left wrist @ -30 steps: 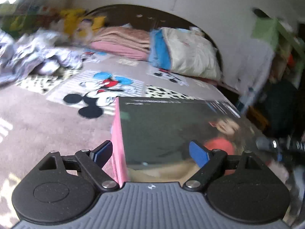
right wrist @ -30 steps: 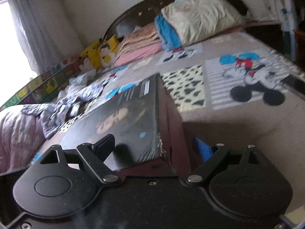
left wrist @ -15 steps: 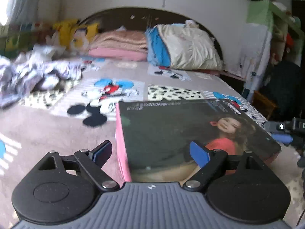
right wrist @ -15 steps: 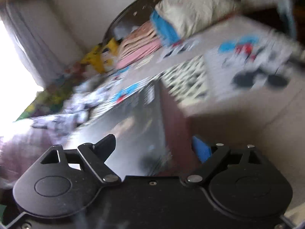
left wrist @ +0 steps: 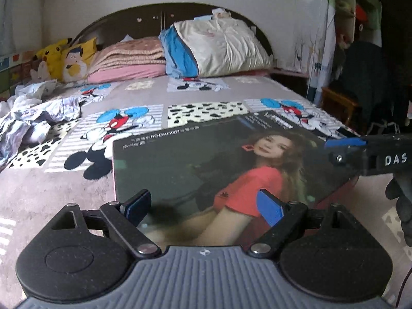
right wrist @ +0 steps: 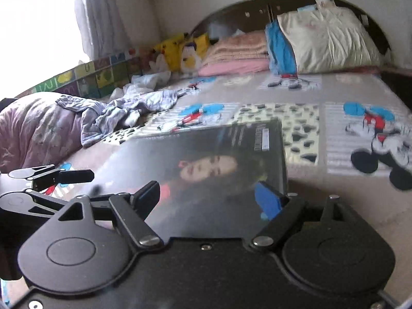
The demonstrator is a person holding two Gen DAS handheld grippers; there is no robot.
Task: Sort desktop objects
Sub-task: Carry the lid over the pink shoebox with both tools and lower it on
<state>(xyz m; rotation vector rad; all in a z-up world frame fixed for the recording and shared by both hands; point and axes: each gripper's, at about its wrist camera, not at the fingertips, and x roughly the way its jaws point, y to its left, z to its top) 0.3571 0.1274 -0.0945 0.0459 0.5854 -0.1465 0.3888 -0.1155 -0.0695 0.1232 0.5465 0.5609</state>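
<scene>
A large flat box point(left wrist: 219, 159) with a picture of a woman in a red top lies face up on the cartoon-print bedspread point(left wrist: 144, 95). My left gripper point(left wrist: 203, 208) hovers open over its near edge and pinches nothing. My right gripper point(right wrist: 208, 198) is over the box point(right wrist: 206, 154) from the other side. Its jaws are closing, with the box's right edge just outside its right finger and no pad visibly pressing. One of its fingers point(left wrist: 345, 143) shows at the box's far right corner in the left wrist view, above a gloved hand point(left wrist: 401, 200).
A cream pillow point(left wrist: 226, 46), folded blankets point(left wrist: 128, 56) and plush toys point(left wrist: 64, 56) line the headboard. Crumpled clothes point(left wrist: 33, 118) and a purple quilt point(right wrist: 33, 134) fill the bed's left side. A wooden stool point(left wrist: 340, 105) stands past the right edge.
Both wrists rolled, so the bed and box now look level instead of tilted. The right gripper's finger came into the left wrist view at the box's corner.
</scene>
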